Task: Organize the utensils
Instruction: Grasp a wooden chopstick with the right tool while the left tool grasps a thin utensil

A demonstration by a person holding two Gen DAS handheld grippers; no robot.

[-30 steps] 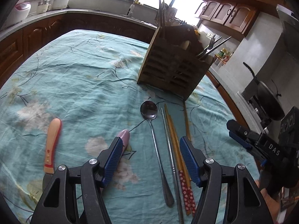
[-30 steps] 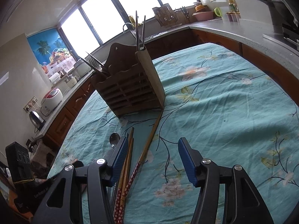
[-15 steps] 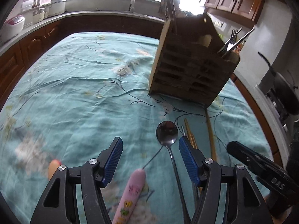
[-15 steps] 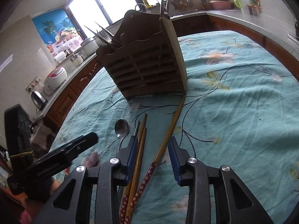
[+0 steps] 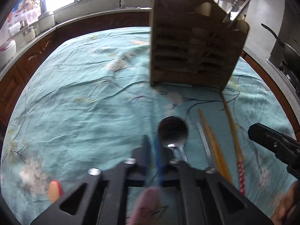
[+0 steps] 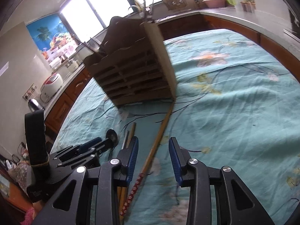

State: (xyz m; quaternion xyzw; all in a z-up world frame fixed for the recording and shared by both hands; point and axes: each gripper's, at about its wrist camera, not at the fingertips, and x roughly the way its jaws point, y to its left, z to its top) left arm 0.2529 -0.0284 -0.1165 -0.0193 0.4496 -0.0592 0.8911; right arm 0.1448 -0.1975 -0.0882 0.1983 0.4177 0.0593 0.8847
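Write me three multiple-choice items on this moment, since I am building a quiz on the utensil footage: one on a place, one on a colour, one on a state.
1. Where does the spoon lie?
A. Inside the wooden holder
B. On the tablecloth, in front of the wooden holder
C. On the kitchen counter

2. What colour is the patterned end of the lone chopstick?
A. Blue
B. Green
C. Red

3. How does the right gripper stand?
A. Open, with the lone chopstick passing between its fingers
B. Shut on the spoon
C. Shut on nothing

Key:
1 B: the spoon rests on the tablecloth, on the near side of the wooden holder.
2 C: the lone chopstick ends in a red patterned part near the camera.
3 A: the right gripper shows a wide gap with the stick running through it.
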